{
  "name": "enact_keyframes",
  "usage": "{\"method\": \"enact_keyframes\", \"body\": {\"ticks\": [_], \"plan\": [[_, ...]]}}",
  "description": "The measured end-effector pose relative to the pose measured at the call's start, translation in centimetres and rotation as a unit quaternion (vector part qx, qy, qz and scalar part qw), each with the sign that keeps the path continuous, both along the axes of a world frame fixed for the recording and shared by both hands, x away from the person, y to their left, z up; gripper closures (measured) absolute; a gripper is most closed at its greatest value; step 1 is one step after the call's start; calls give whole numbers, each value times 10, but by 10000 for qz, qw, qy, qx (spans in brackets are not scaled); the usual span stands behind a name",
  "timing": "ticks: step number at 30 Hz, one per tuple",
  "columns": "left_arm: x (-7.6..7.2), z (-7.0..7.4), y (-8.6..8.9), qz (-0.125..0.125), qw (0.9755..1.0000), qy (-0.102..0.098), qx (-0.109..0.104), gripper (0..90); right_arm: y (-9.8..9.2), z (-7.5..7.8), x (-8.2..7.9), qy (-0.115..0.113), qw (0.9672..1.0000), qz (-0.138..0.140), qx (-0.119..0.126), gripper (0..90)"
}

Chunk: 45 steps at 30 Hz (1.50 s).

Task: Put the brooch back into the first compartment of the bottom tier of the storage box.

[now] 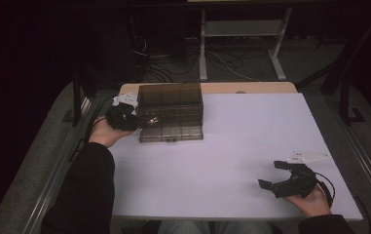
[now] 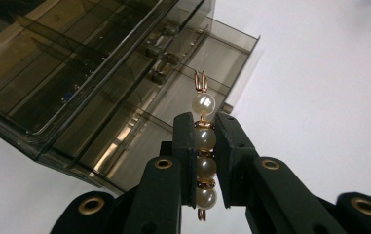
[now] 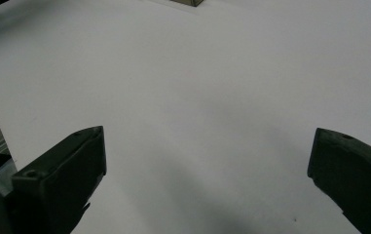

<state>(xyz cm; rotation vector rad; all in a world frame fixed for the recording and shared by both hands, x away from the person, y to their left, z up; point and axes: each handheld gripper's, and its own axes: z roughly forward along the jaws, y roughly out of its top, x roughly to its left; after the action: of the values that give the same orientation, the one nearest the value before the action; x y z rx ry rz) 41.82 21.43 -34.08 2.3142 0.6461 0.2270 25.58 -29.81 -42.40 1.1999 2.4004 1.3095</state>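
Your left gripper (image 2: 205, 146) fingers clenched on pearl pin (image 2: 204, 146), long axis pointing ahead toward smoky organizer box (image 2: 100, 78); open compartments lie just ahead-left. Right gripper (image 1: 274, 174) fingers released, far away.

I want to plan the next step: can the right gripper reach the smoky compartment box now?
Probably yes: the right gripper is open, holds nothing, and bare white table lies between it and the compartment box.

table (image 1: 231, 146): white top, person's side at bottom | box (image 1: 171, 112): smoky clear plastic, lid up, far left | left gripper (image 1: 133, 120): at the box's left edge | right gripper (image 1: 272, 176): jaws apart, resting near right corner, well away
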Motion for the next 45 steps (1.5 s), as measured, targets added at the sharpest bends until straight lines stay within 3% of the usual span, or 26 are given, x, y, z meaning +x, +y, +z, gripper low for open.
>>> {"method": "enact_keyframes", "body": {"ticks": [11, 18, 27, 45], "plan": [[11, -9, 2, 99, 9999, -36, -90, 786, -2, -1, 1, 33, 10000, -29, -15, 2], [18, -17, 2, 82, 9999, -93, 18, 786, -2, -1, 2, 25, 10000, -24, -24, 2], [23, -27, 0, 98, 9999, -75, -73, 786, -3, -2, 2, 42, 10000, -36, -38, 2], [34, -46, 1, 186, 9998, 23, 7, 785, -3, -2, 2, 49, 10000, -8, -60, 2]]}}
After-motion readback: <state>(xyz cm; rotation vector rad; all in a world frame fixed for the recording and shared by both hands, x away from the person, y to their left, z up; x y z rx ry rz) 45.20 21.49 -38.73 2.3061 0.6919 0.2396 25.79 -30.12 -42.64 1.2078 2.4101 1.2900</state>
